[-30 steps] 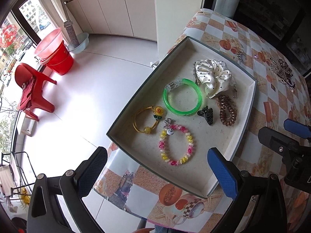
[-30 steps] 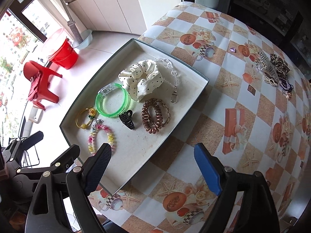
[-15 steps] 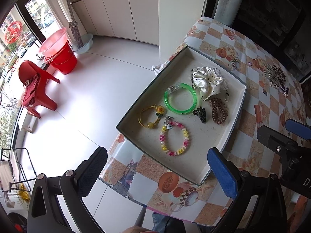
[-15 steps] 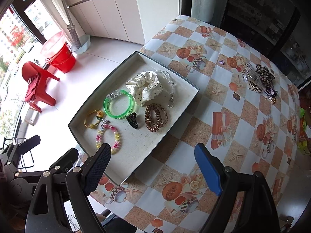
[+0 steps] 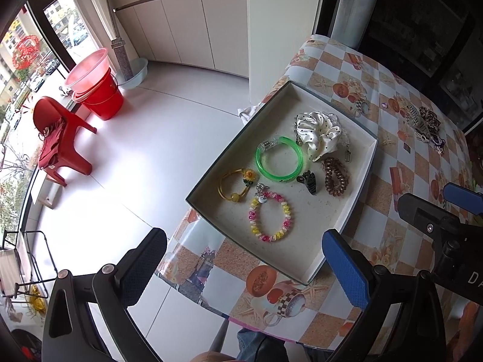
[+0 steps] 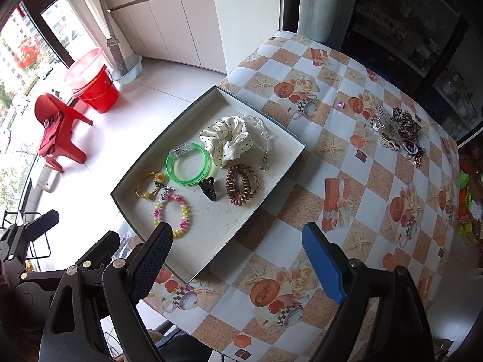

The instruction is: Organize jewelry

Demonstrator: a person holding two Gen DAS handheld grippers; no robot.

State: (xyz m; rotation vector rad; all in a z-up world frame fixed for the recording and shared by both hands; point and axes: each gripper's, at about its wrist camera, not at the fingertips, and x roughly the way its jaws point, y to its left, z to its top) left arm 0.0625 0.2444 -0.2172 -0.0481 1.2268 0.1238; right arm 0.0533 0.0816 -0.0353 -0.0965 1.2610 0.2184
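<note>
A shallow grey tray (image 5: pixel 208 181) (image 6: pixel 132 178) lies on the table's left edge. In it are a white dotted scrunchie (image 5: pixel 317 132) (image 6: pixel 228 140), a green bangle (image 5: pixel 279 158) (image 6: pixel 187 163), a yellow flower bracelet (image 5: pixel 237 182), a pink-yellow bead bracelet (image 5: pixel 270 217) (image 6: pixel 172 211), a black claw clip (image 5: pixel 308 181) and a brown coil tie (image 5: pixel 336 176) (image 6: pixel 241 184). More jewelry (image 6: pixel 398 132) is piled at the table's far right. My left gripper (image 5: pixel 244 259) and right gripper (image 6: pixel 237 256) are open, empty and high above the table's near edge.
The table has a checkered cloth (image 6: pixel 347 166). A small purple bead (image 6: pixel 341 104) lies on it. On the floor to the left stand a red chair (image 5: pixel 60 138) and a red bucket (image 5: pixel 99 90). White cabinets (image 5: pixel 181 27) line the far wall.
Both grippers have risen and pulled back from the tray, so the tray and table look smaller. Nothing on the table has moved.
</note>
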